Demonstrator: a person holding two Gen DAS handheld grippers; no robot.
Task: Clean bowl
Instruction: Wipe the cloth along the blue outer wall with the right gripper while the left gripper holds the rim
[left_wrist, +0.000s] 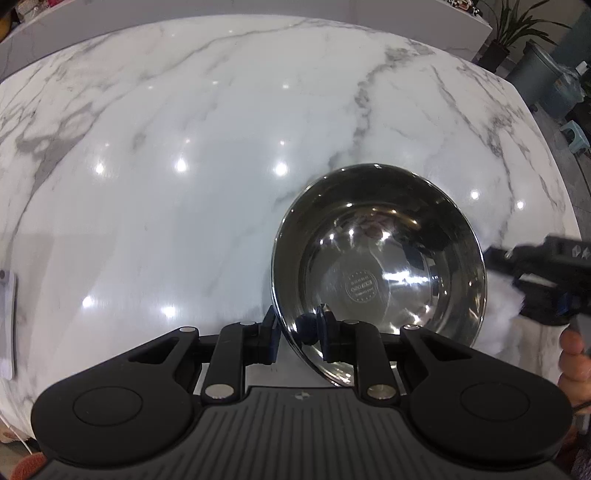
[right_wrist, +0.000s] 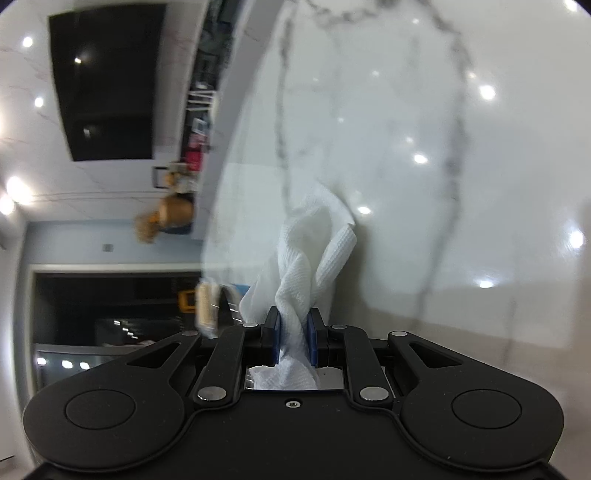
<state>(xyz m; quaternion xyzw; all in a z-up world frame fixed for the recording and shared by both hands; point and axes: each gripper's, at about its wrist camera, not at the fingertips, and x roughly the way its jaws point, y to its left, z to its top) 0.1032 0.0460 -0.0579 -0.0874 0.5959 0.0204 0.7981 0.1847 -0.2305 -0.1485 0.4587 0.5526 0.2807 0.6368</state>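
A shiny steel bowl (left_wrist: 380, 254) is tilted up on the white marble counter (left_wrist: 184, 147), its inside facing the left wrist camera. My left gripper (left_wrist: 297, 325) is shut on the bowl's near rim, one finger outside and one inside. My right gripper (right_wrist: 293, 328) is shut on a crumpled white paper towel (right_wrist: 314, 243) that sticks out past its fingers above the marble counter (right_wrist: 443, 184). In the left wrist view the right gripper (left_wrist: 535, 280) shows at the right edge, blurred, just beside the bowl, with the white towel (left_wrist: 498, 302) under it.
A flat pale object (left_wrist: 7, 325) lies at the counter's left edge. A potted plant (left_wrist: 513, 29), a grey bin (left_wrist: 546, 77) and a small stool (left_wrist: 576, 134) stand beyond the counter's far right. The right wrist view is rolled sideways and shows a room with a dark screen (right_wrist: 107, 81).
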